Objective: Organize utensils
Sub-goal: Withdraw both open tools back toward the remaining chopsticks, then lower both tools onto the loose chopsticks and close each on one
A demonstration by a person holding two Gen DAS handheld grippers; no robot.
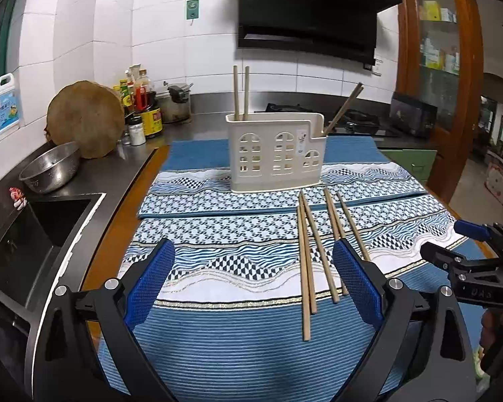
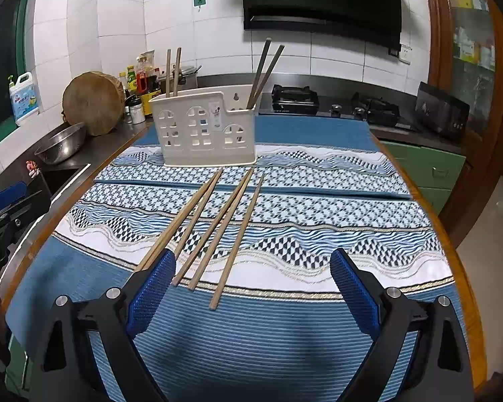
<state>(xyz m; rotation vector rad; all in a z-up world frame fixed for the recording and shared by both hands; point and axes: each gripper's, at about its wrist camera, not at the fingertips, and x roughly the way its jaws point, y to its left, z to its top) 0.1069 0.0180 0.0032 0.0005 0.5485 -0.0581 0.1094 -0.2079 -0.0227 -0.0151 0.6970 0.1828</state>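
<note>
— Five loose chopsticks (image 2: 218, 227) lie flat on the blue patterned cloth (image 2: 318, 221), fanned out in front of the holder. Do you see the same from the other side?

— Yes, the five of them (image 1: 318, 251) lie side by side, thin ends toward the cream holder (image 1: 275, 154), and none touches it. Two lie together on the left and cross each other, the rest sit just beside them.

— What is in the holder (image 2: 204, 134) already?

— Two pale chopsticks (image 2: 172, 72) stand nearly upright in its left compartment. Two darker ones (image 2: 265, 70) lean to the right out of the low right compartment.

— And the grippers?

— The left gripper (image 1: 253, 278) hangs over the near part of the cloth (image 1: 218, 335), its blue pads (image 1: 151, 284) spread wide with nothing between them. Its right pad covers the near ends of two sticks from the camera, but I cannot tell whether it touches them.

— The right gripper (image 2: 253, 288) is also released, pads (image 2: 353, 293) wide apart and holding nothing. Its left pad stands in front of the near ends of the leftmost sticks.

— Off the table?

— A steel bowl (image 1: 50, 167) sits by the sink (image 1: 43, 224), with a round wooden board (image 1: 85, 119) leaning against the wall behind it.
</note>
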